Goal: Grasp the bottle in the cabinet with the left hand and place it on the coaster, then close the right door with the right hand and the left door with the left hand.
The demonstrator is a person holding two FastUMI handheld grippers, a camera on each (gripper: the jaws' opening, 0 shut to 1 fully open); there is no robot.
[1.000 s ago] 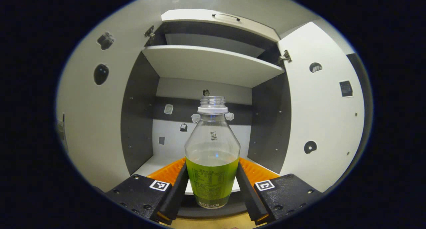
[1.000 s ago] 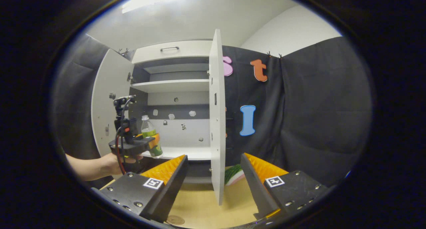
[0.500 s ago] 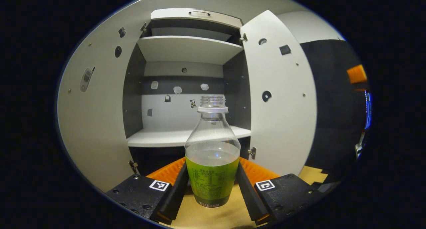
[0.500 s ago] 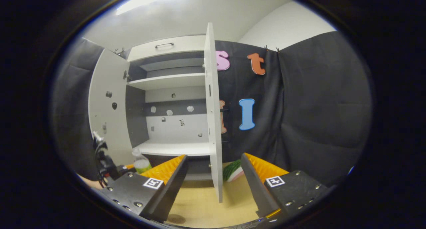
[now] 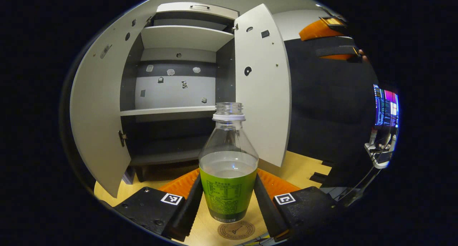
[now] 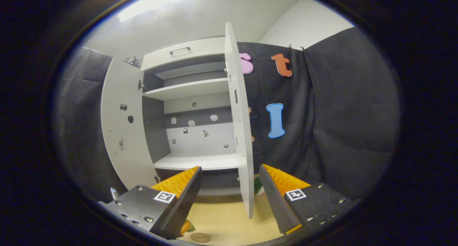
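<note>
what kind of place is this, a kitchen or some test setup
Most likely a staged recording booth, not a real kitchen: a white cabinet with both doors open stands on a wooden table before a black cloth wall, and a lit monitor glows nearby.

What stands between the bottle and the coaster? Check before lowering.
Nothing visible. The left gripper holds the bottle upright just above the coaster, with bare table around it.
</note>
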